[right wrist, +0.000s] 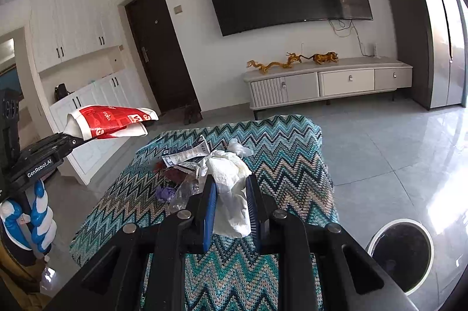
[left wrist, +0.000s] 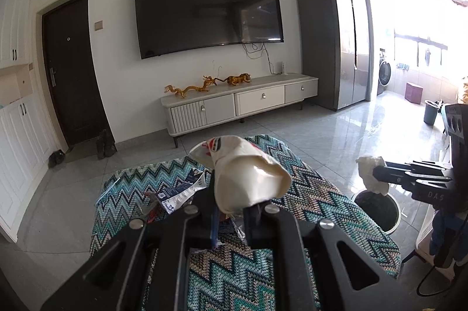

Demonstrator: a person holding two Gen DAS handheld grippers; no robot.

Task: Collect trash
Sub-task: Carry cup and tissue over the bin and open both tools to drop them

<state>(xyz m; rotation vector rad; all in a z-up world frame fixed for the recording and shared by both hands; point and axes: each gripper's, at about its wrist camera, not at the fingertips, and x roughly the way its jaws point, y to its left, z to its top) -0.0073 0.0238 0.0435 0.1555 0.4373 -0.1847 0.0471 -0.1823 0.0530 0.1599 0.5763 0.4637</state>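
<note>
My left gripper (left wrist: 229,211) is shut on a crushed red and white paper cup (left wrist: 248,173) and holds it above the zigzag-patterned table (left wrist: 307,194). The cup also shows in the right wrist view (right wrist: 108,123), off to the left. My right gripper (right wrist: 231,194) is shut on a crumpled white tissue (right wrist: 229,182). In the left wrist view that tissue (left wrist: 371,175) hangs over the white-rimmed trash bin (left wrist: 377,208). More trash lies on the table: a blue and white wrapper (right wrist: 187,154), clear plastic (right wrist: 184,194), and red and purple scraps (right wrist: 172,175).
The trash bin (right wrist: 400,252) stands on the tiled floor right of the table. A TV cabinet (left wrist: 239,103) with golden figurines, a wall TV and a grey fridge (left wrist: 333,39) are at the far wall. A dark door and white cupboards are at left.
</note>
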